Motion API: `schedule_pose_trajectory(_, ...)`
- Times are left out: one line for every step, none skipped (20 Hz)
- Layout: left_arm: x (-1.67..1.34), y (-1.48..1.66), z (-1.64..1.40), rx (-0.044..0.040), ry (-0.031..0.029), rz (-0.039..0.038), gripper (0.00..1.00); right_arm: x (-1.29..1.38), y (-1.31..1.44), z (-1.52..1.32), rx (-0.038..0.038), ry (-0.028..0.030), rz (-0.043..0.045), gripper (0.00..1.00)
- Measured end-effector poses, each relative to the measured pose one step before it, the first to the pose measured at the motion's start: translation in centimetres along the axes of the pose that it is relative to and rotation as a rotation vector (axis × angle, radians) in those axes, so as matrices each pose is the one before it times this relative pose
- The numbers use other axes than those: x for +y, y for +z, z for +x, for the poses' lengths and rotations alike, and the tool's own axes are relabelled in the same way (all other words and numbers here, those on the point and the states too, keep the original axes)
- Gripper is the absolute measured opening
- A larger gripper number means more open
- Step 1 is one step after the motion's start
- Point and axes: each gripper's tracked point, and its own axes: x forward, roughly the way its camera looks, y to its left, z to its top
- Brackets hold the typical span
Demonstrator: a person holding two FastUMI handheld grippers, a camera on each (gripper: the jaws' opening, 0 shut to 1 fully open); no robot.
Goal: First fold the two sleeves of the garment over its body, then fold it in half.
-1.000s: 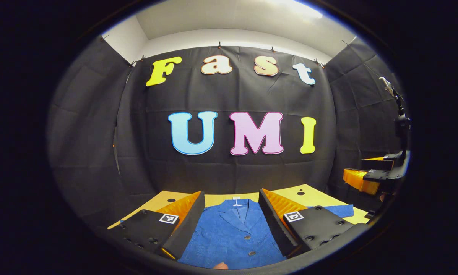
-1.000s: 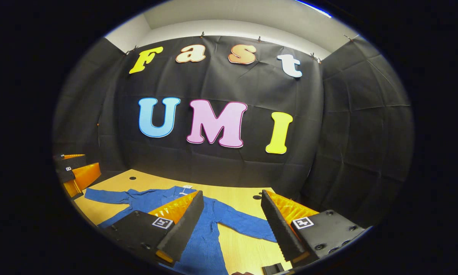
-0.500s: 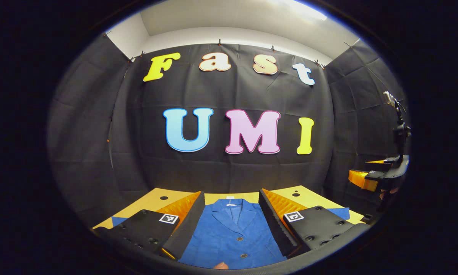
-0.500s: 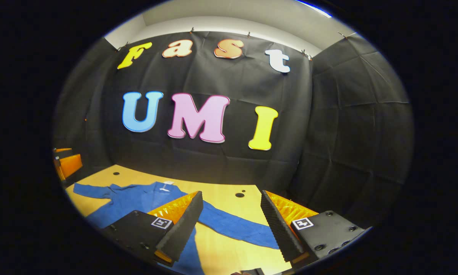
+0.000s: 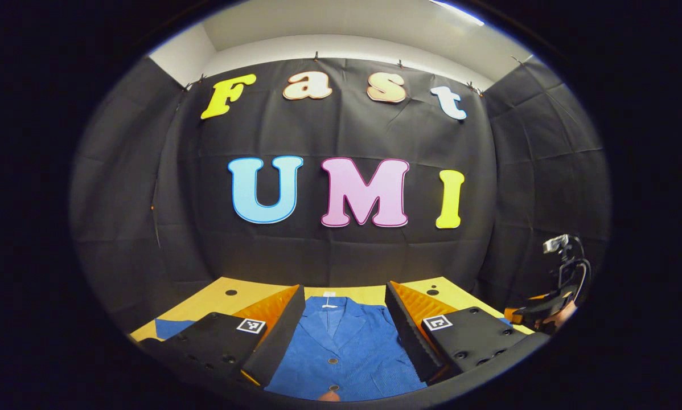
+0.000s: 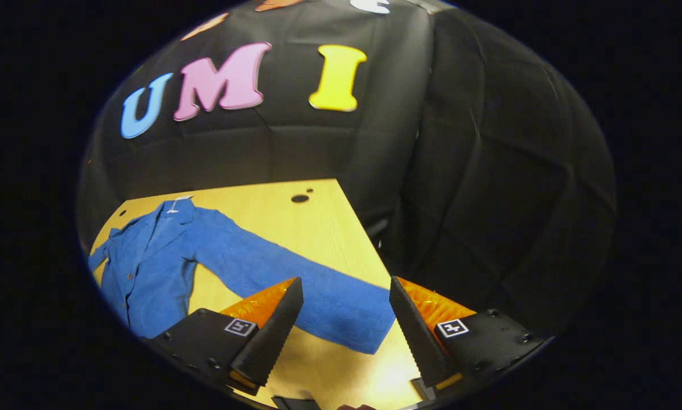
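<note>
Both claws (image 5: 344,336) agape, empty

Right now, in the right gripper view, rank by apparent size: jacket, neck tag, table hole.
1. Jacket, by far the largest.
2. Table hole.
3. Neck tag.
Hole and tag look close in size and sit far from the camera, so their order is unsure.

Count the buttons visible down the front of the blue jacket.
3 in the left gripper view on the blue jacket: one below the collar, one lower, one further right. More may be hidden.
</note>
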Motion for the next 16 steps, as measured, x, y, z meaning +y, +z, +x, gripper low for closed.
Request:
schedule_pose_trajectory(-0.226,-0.363,0.104,0.01216,0.01465,0.01666,0.82,-0.604,-1.167,1.510,0.03716,-0.00927,0.01798,0.93)
schedule_pose_trajectory(-0.321,-0.408,0.159,0.02383,0.01646,0.01310,0.83,-0.407,-0.899,1.074,0.02824,-0.00650,0.00948,0.99)
schedule_pose_trajectory(-0.411,-0.452,0.254,0.02654,0.01196,0.00212,0.83,-0.494,-0.473,1.009,0.02327,-0.00721,0.00134,0.99)
schedule_pose_trajectory(-0.510,-0.275,0.124,0.01802,0.00518,-0.00683,0.82,-0.337,-0.436,0.990,0.01759,-0.00665,-0.00871,0.99)
schedule_pose_trajectory(-0.503,-0.234,0.160,0.01527,0.00590,-0.01314,0.82,-0.136,-0.341,0.606,0.01358,0.00081,-0.01234,0.99)
schedule_pose_trajectory(-0.474,-0.193,0.296,0.01433,0.01043,-0.01364,0.82,-0.010,-0.357,0.576,0.00920,0.00632,-0.01360,0.99)
schedule_pose_trajectory(-0.483,-0.367,0.287,0.01467,0.01169,-0.01176,0.82,0.011,-0.547,0.542,0.01787,0.00569,-0.00808,0.99)
schedule_pose_trajectory(-0.560,-0.399,0.458,0.01813,0.00624,-0.00750,0.82,-0.173,-1.349,0.478,0.05131,0.00585,-0.00818,0.94)
schedule_pose_trajectory(-0.738,-0.489,0.286,0.01962,0.00629,-0.00248,0.83,-0.162,0.867,0.411,-0.03684,0.00891,0.03125,0.94)
schedule_pose_trajectory(-0.821,-0.268,0.175,0.01794,0.00291,0.00055,0.83,0.225,0.313,0.177,-0.03300,-0.00206,0.03590,0.97)
schedule_pose_trajectory(-0.776,-0.165,0.015,0.00743,-0.00347,0.00148,0.83,-0.109,-0.608,-0.503,0.00666,-0.00577,-0.01079,0.98)
schedule_pose_trajectory(-0.791,0.129,-0.068,-0.00028,-0.00199,0.00273,0.83,0.054,0.384,0.100,-0.03688,0.00030,-0.02425,0.97)
schedule_pose_trajectory(-0.591,0.145,-0.101,-0.00330,0.00150,0.00508,0.83,-0.118,-0.176,0.301,-0.00554,0.00637,-0.01239,0.96)
schedule_pose_trajectory(-0.563,0.089,-0.081,-0.00092,-0.00405,0.00458,0.83,0.318,0.127,-0.215,-0.00922,0.02221,0.01590,0.88)
schedule_pose_trajectory(-0.786,-0.131,-0.066,0.00346,-0.01138,0.00786,0.83,-0.403,0.251,0.077,-0.00922,-0.01259,0.01027,0.74)
schedule_pose_trajectory(-0.666,-0.102,0.038,0.00591,-0.01453,0.01234,0.83,-0.073,-0.226,0.235,0.00351,0.00011,0.01734,0.60)
